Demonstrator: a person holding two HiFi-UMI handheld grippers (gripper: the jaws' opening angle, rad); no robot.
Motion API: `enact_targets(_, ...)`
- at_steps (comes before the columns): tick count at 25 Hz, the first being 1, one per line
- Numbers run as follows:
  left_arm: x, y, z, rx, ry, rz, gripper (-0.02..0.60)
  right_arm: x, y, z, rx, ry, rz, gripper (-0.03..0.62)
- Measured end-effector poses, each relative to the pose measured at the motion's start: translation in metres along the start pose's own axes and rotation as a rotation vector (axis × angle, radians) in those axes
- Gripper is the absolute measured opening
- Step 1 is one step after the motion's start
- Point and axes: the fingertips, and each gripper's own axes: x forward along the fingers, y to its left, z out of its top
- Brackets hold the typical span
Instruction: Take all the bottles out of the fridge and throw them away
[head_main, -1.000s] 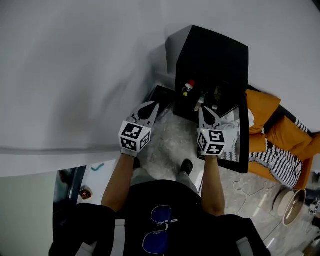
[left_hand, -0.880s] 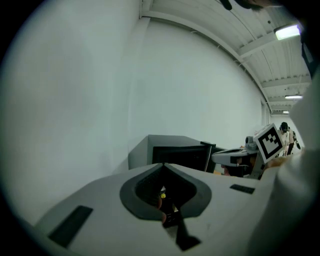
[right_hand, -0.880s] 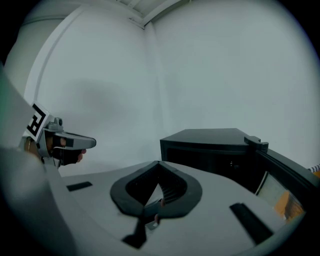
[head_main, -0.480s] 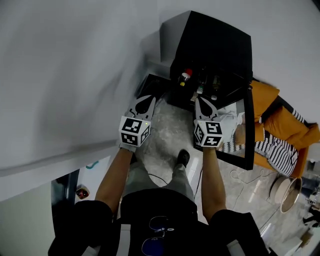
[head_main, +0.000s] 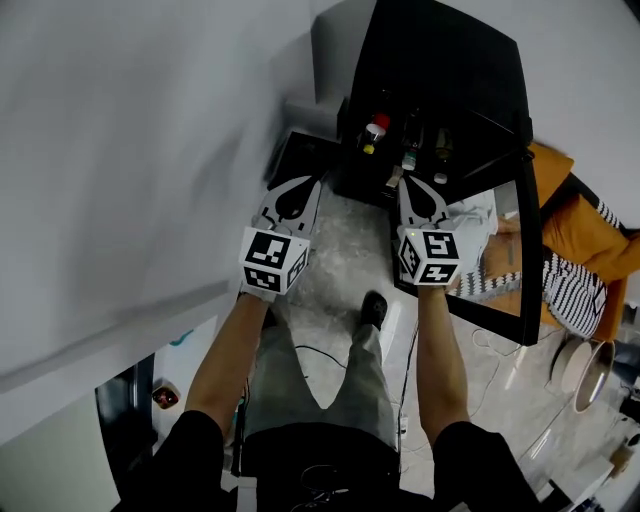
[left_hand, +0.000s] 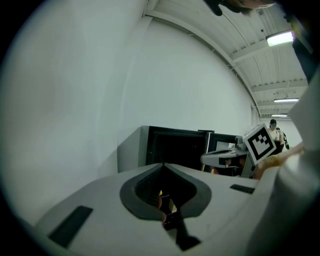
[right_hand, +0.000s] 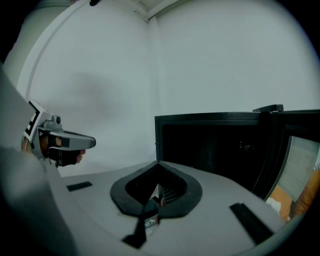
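We're looking down at the open black fridge (head_main: 440, 70). The left gripper (head_main: 298, 190) and right gripper (head_main: 415, 192) are hovering just in front of it, both pinched tight on nothing. The bottles (head_main: 375, 130) are sitting inside it, just beyond the right gripper's tips, untouched.

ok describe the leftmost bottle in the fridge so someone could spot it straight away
Find the black fridge standing on the floor in the corner by the white wall, its door swung open. A few bottles stand in its open front. The leftmost bottle is the only one with a bright red cap; the other bottles to its right look darker and show no red.
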Motion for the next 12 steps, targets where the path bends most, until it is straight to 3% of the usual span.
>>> enact_targets(12, 0.039, 0.005, -0.092, 0.076, -0.019, -0.068, 0.005, 0.049, -0.009, -0.083, -0.001, -0.101, -0.006, 0.003)
